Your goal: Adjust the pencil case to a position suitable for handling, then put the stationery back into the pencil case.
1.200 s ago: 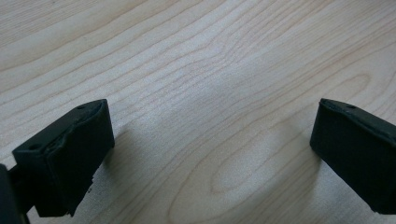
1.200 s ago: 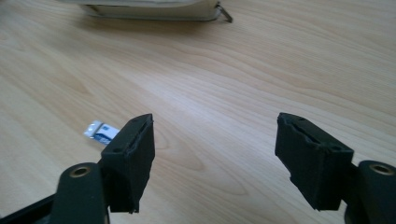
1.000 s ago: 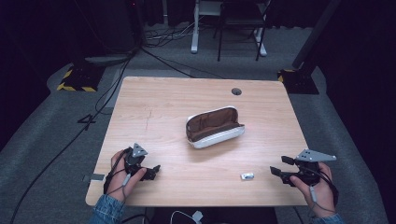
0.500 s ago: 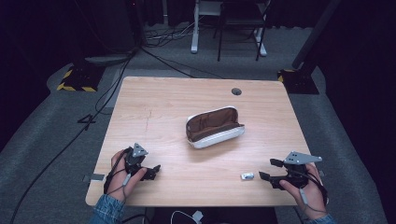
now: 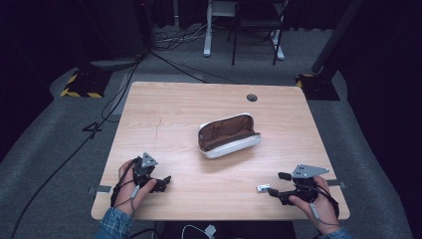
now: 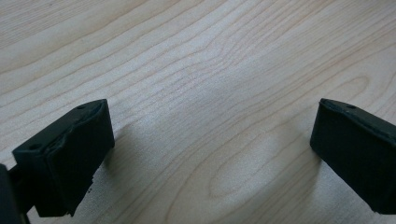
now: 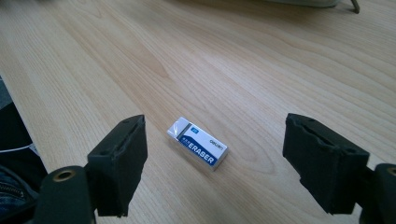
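Eraser (image 7: 197,148) flat on table (image 5: 189,107), right gripper (image 7: 219,163) jaws opening wide around it, probably untouched, open pouch (image 5: 228,135) well beyond

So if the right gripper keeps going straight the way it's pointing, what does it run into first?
Most likely the eraser. The right gripper has just been opening its jaws; they stand wide with nothing between the pads, and the eraser lies on the table just ahead, roughly centred between them. How close it is cannot be judged exactly.

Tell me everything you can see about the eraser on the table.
The eraser is a small white block in a blue and white paper sleeve printed ERASER. It lies flat and askew on the wooden table, near the front edge, ahead of the right gripper, whose open jaws stand apart from it. Nothing touches it but the tabletop.
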`<state>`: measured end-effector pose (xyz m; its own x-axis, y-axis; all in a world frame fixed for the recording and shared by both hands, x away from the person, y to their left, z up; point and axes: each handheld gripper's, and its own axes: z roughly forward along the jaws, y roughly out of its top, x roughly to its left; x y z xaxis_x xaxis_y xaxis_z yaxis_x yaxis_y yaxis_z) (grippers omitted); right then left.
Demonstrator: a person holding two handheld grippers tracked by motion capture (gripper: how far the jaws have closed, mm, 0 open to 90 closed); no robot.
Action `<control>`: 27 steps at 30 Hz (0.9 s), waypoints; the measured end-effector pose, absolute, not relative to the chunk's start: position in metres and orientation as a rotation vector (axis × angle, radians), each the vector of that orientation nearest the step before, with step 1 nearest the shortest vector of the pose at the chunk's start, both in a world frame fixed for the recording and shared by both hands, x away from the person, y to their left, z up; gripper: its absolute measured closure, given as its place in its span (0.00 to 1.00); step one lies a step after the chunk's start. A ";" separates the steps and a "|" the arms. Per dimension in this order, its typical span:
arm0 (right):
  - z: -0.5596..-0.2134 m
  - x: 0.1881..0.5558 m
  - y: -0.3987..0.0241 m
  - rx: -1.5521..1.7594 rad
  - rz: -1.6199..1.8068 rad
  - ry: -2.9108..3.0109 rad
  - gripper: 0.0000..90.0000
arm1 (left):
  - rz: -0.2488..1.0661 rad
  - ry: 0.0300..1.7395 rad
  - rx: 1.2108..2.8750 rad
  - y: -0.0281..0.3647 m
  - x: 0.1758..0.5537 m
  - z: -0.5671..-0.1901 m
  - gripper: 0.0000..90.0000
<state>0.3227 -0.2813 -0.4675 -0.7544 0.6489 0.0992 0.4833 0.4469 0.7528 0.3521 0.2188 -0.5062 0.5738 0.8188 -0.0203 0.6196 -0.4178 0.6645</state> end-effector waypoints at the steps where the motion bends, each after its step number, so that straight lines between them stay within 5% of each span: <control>1: -0.469 0.323 -0.280 0.984 1.194 2.498 0.24 | 0.409 1.142 2.175 0.219 0.352 -0.506 0.00; 15: -0.495 0.334 -0.271 0.899 1.151 2.551 0.22 | 0.409 1.143 2.175 0.219 0.352 -0.506 0.00; 27: -0.498 0.335 -0.265 0.793 1.097 2.574 0.46 | 0.415 1.134 2.185 0.219 0.353 -0.506 0.00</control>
